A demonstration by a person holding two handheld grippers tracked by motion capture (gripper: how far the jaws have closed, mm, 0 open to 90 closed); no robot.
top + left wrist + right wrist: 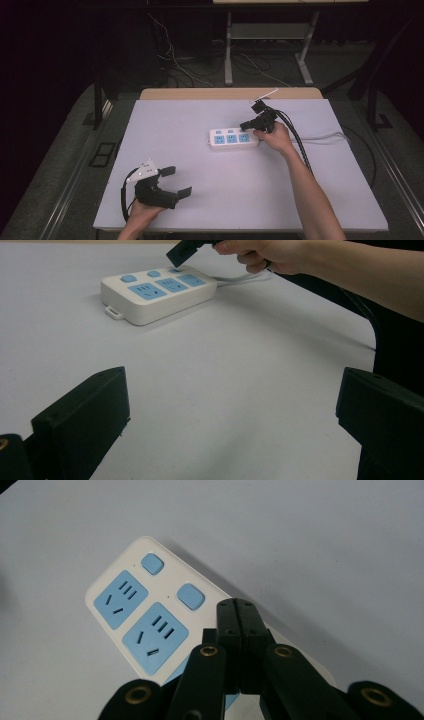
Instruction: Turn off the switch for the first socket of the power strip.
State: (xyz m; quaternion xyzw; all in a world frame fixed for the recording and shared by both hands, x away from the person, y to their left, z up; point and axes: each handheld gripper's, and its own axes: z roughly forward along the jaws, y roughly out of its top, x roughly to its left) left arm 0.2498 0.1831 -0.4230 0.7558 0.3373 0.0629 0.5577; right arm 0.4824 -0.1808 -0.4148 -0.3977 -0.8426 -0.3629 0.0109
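From above, a white power strip [233,139] with blue sockets lies in the middle of the grey table [310,190]. The right gripper [246,125] hangs over its right end, jaws pressed together, holding nothing. The left gripper [180,181] sits near the front edge, jaws wide apart, empty. In the left gripper view, the power strip [159,294] lies far ahead. In the right gripper view, the closed jaws hang over the power strip [145,615].

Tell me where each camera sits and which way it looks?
High view: above the table, facing forward and down; both forearms, left gripper open, right gripper.
Left gripper view: rides the left gripper, facing the power strip; own jaws apart.
Right gripper view: just above the power strip; own jaws together.
All share the strip.
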